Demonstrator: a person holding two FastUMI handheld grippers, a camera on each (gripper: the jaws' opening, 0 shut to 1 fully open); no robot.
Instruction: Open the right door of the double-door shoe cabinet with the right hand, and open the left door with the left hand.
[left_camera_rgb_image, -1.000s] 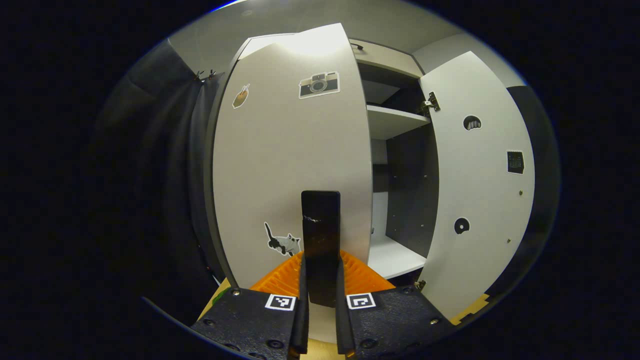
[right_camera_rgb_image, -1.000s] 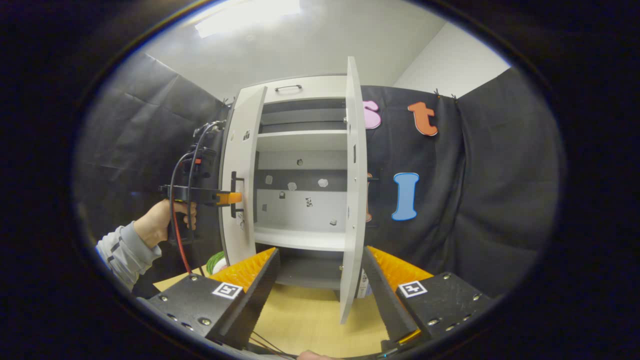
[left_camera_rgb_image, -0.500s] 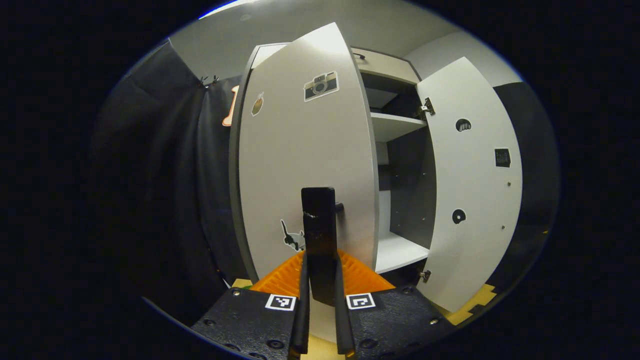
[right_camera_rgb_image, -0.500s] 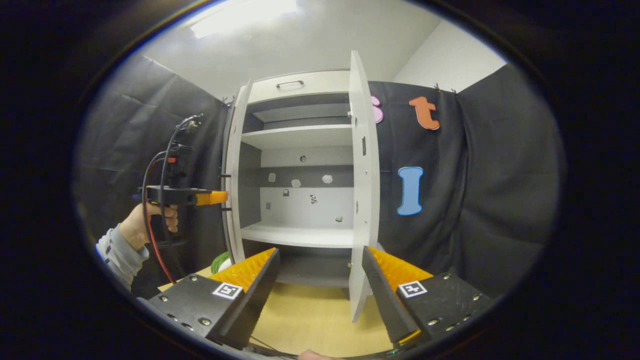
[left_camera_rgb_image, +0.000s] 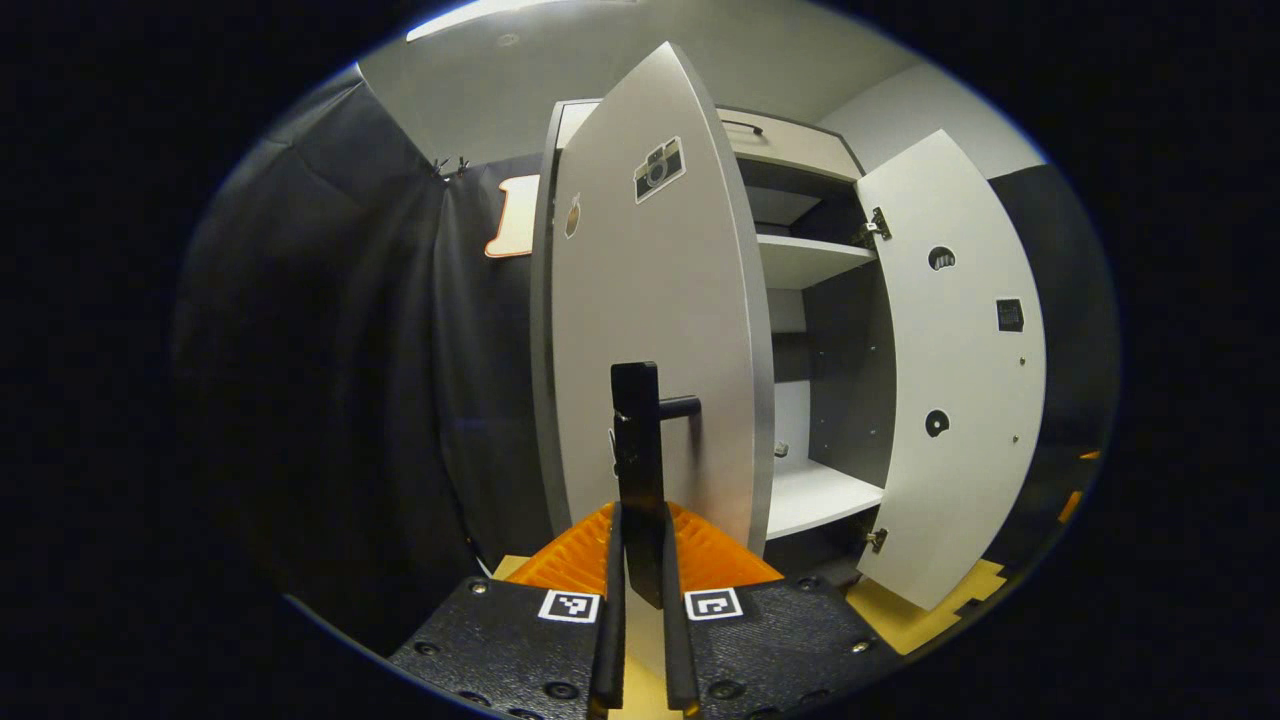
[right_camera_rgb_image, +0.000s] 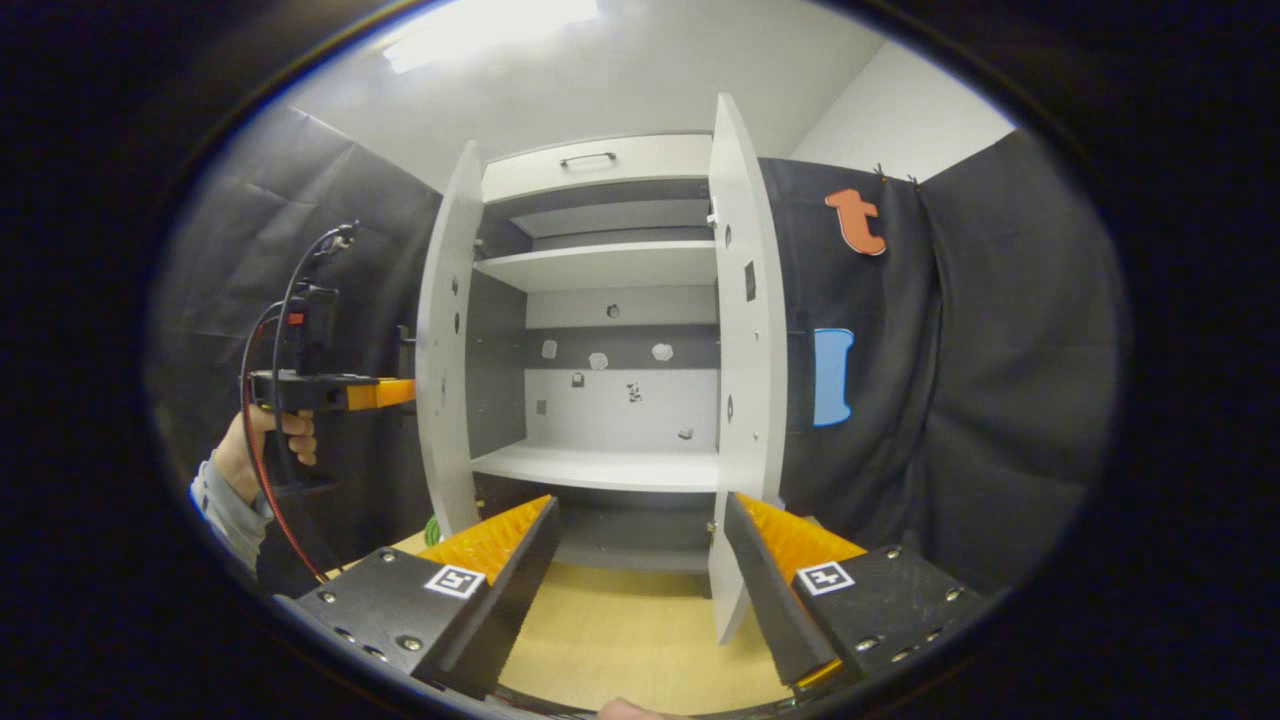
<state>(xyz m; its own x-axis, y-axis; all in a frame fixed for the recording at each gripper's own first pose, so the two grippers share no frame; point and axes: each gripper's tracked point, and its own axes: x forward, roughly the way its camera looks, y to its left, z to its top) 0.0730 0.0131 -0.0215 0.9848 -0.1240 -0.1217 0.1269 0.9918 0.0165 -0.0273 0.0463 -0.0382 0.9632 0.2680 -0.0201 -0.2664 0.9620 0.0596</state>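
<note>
- Over the last second you have swung the pale grey left door (left_camera_rgb_image: 650, 330) of the double-door shoe cabinet (right_camera_rgb_image: 600, 300) much further out. In the left gripper view its sticker-covered front has turned from nearly face-on to a steep slant, and in the right gripper view you now see its inner face (right_camera_rgb_image: 440, 350).
- Your left gripper (left_camera_rgb_image: 640, 560) keeps its jaws nearly closed, both fingers pressed on the black bar handle (left_camera_rgb_image: 637, 460) of that door, which stands upright between them.
- The pale grey right door (right_camera_rgb_image: 740, 350) stands wide open beside the black cloth wall (right_camera_rgb_image: 980, 380). Your right gripper (right_camera_rgb_image: 640, 560) hangs back from it with jaws spread wide and nothing between them.
- Judged from this, both doors look open and the task seems all but finished; letting go of the handle is probably what remains.
- In the right gripper view, your hand (right_camera_rgb_image: 255, 445) and the left gripper's body (right_camera_rgb_image: 320, 390) show left of the cabinet, but the left door's edge hides the fingertips and the handle, so the grip cannot be checked from there.
- The white shelves (right_camera_rgb_image: 600, 465) show clearly; the small marks on the cabinet's back panel are too small to identify.
- The wooden tabletop (right_camera_rgb_image: 630, 640) is cut off by the right gripper's fingers at the bottom.
</note>
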